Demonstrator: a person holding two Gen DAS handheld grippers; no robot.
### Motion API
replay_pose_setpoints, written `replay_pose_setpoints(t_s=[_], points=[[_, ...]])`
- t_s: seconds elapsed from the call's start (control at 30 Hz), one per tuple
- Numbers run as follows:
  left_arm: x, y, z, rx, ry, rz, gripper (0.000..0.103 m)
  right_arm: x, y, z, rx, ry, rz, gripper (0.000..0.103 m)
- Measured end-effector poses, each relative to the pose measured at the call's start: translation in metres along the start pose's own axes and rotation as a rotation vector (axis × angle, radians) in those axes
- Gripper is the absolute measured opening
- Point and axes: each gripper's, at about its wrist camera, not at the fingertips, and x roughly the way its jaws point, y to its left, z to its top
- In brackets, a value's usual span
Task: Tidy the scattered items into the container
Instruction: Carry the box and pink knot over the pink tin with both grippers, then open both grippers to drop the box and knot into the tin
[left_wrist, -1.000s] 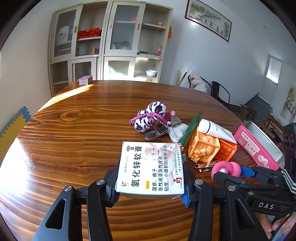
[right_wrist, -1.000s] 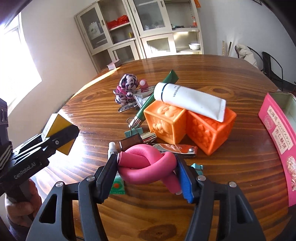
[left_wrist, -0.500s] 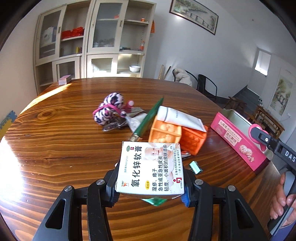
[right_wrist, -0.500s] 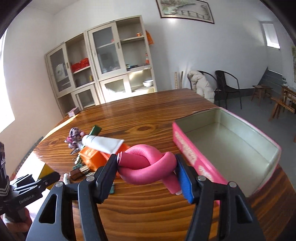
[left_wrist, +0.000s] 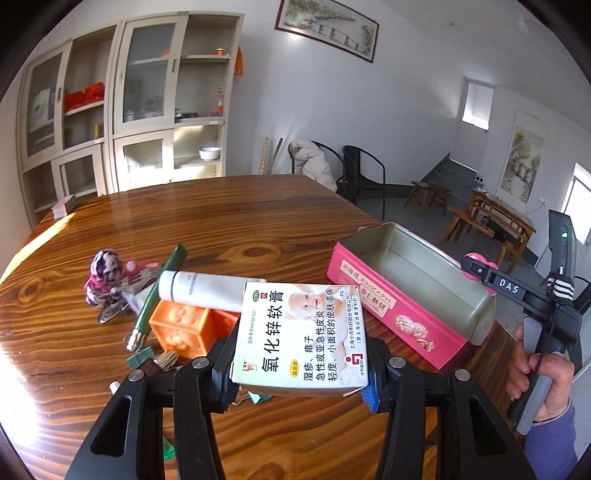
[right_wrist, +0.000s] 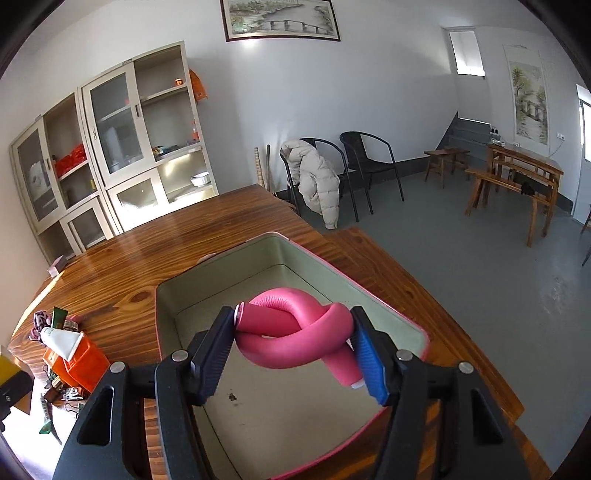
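My left gripper (left_wrist: 299, 380) is shut on a white ointment box (left_wrist: 301, 334) with Chinese print, held above the table just left of the pink tin (left_wrist: 391, 291). My right gripper (right_wrist: 293, 352) is shut on a knotted pink foam roller (right_wrist: 295, 341) and holds it over the open, empty tin (right_wrist: 266, 406). The right gripper also shows in the left wrist view (left_wrist: 476, 267) at the tin's far right rim. The remaining pile lies left of the tin: orange blocks (left_wrist: 181, 326), a white tube (left_wrist: 203, 290), a green pen (left_wrist: 160, 288), a leopard-print hair tie (left_wrist: 103, 275).
The round wooden table (left_wrist: 221, 221) drops off close behind and to the right of the tin. Clips and small packets (left_wrist: 155, 360) lie near the orange blocks. A small pink box (left_wrist: 64, 205) sits at the table's far left edge. Chairs and a cabinet stand beyond.
Both grippers swung right toward the tin with their items. The right gripper went from beside the pile to over the tin's inside; the left box now sits next to the tin.
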Motion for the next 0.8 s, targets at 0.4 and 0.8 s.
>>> replay_pose_setpoints(t_s=[0.4,0.8], points=[[0.047,-0.057,0.031,0.057,0.023,-0.111,0.052,-0.018,-0.029,-0.006,0.116,-0.067,-0.063,0.079],[0.109,-0.109,0.05,0.092,0.086,-0.218,0.052,-0.027,-0.047,-0.005,0.197,-0.103,-0.107,0.081]])
